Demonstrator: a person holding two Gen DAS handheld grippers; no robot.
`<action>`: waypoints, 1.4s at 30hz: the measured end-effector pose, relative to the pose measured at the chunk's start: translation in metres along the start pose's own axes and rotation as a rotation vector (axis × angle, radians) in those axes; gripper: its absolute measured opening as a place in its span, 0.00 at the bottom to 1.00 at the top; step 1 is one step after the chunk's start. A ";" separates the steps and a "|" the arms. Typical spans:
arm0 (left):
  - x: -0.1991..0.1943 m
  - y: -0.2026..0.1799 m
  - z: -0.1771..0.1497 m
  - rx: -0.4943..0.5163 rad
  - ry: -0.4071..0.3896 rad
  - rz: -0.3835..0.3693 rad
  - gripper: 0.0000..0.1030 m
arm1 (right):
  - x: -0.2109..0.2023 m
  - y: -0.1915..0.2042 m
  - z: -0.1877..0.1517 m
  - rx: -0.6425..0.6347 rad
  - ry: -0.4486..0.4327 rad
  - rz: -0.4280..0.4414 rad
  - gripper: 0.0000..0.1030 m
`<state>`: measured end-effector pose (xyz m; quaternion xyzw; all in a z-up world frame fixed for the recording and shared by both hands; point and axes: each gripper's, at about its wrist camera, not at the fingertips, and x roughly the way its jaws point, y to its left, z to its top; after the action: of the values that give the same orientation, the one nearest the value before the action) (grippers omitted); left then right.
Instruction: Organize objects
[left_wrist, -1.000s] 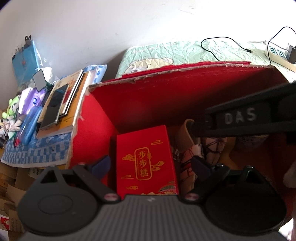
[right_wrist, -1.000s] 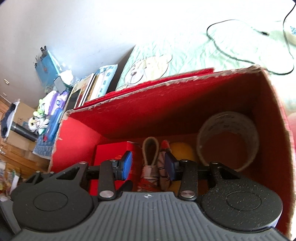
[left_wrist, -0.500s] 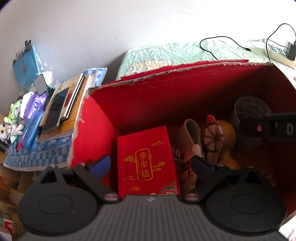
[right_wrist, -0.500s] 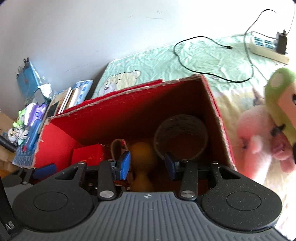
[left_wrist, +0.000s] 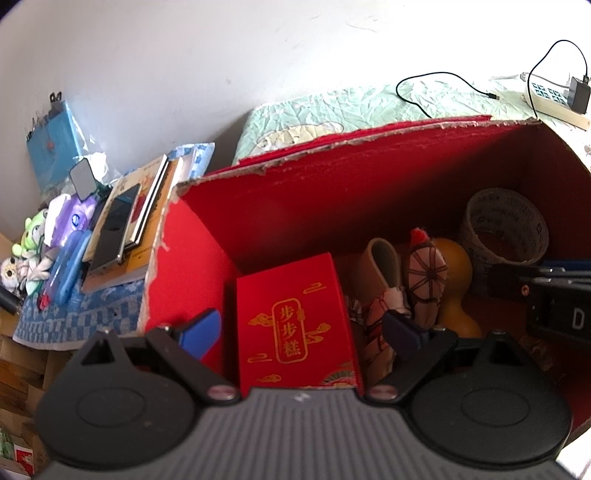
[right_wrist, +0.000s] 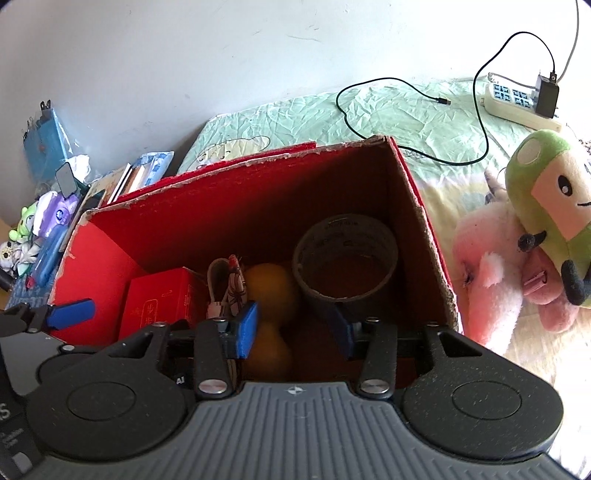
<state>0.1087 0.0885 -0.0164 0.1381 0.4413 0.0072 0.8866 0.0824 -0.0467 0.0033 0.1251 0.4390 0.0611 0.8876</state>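
Note:
A red cardboard box (left_wrist: 369, 177) (right_wrist: 236, 199) stands open on the bed. Inside lie a small red gift box with gold letters (left_wrist: 295, 317) (right_wrist: 162, 299), a folded patterned umbrella (left_wrist: 424, 273) (right_wrist: 231, 286), a yellow gourd (left_wrist: 452, 280) (right_wrist: 269, 284) and a roll of tape (left_wrist: 506, 225) (right_wrist: 347, 251). My left gripper (left_wrist: 301, 328) is open and empty over the box's near left part, around the gift box. My right gripper (right_wrist: 295, 328) is open and empty above the box's near edge, over the gourd.
Two plush toys, pink (right_wrist: 491, 266) and green (right_wrist: 550, 199), lie on the bed right of the box. A power strip (right_wrist: 517, 99) and a black cable (right_wrist: 406, 96) lie behind. Books, a phone and small toys (left_wrist: 122, 225) sit on a side table at left.
My right gripper has risen and drawn back out of the box, open and empty, leaving the umbrella inside. My left gripper has stayed in place.

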 end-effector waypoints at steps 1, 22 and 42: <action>0.000 -0.001 0.000 0.005 -0.004 0.008 0.92 | -0.001 -0.001 0.000 0.007 -0.003 0.004 0.50; -0.027 0.014 -0.008 -0.072 -0.027 0.027 0.94 | -0.027 0.013 -0.008 -0.028 -0.095 -0.057 0.57; -0.094 0.039 -0.036 -0.178 -0.037 -0.011 1.00 | -0.087 0.024 -0.033 -0.041 -0.204 0.005 0.63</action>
<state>0.0275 0.1219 0.0464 0.0566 0.4231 0.0388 0.9035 0.0030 -0.0369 0.0575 0.1136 0.3447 0.0591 0.9299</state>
